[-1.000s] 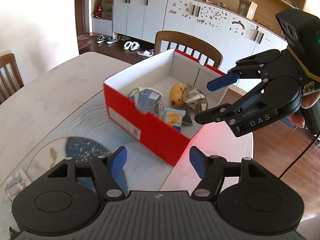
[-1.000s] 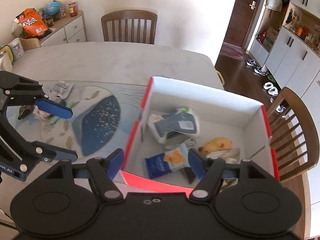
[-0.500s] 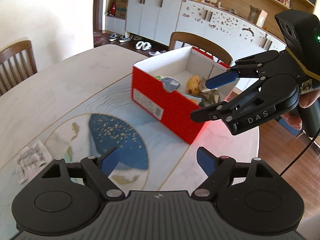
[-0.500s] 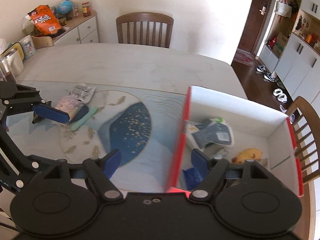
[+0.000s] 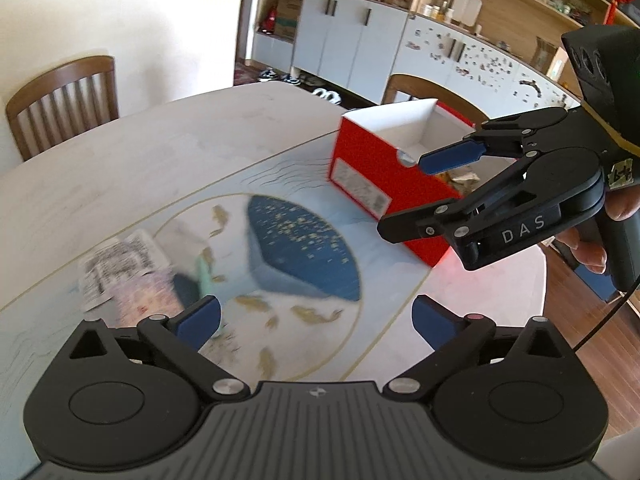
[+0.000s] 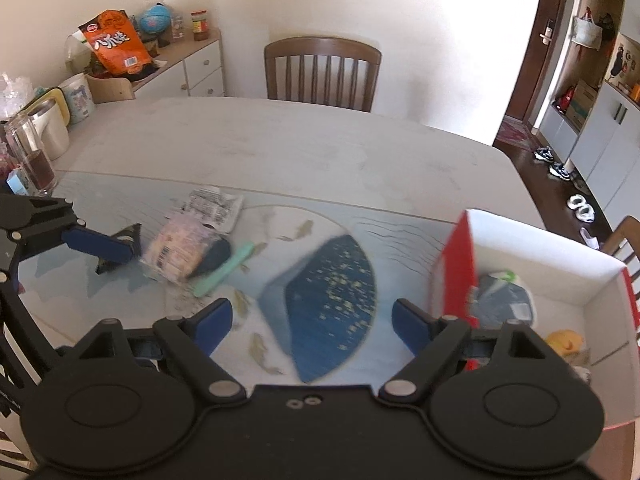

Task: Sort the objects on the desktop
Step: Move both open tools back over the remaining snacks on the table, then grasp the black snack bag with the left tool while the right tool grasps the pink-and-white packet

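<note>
My left gripper point(image 5: 316, 320) and right gripper point(image 6: 312, 320) hover over the table point(image 6: 280, 144), fingers spread and empty. Loose packets point(image 6: 180, 252) and a green stick point(image 6: 224, 268) lie on the mat point(image 6: 332, 288); the red box point(image 6: 456, 272), holding sorted items, stands at its right end.

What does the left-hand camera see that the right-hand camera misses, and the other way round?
Only the left wrist view shows the whole right gripper, open, beside the box. Only the right wrist view shows the orange snack bag on the sideboard and the box's contents. Both show the red cardboard box, the white printed wrapper and the blue-patterned table mat.
</note>
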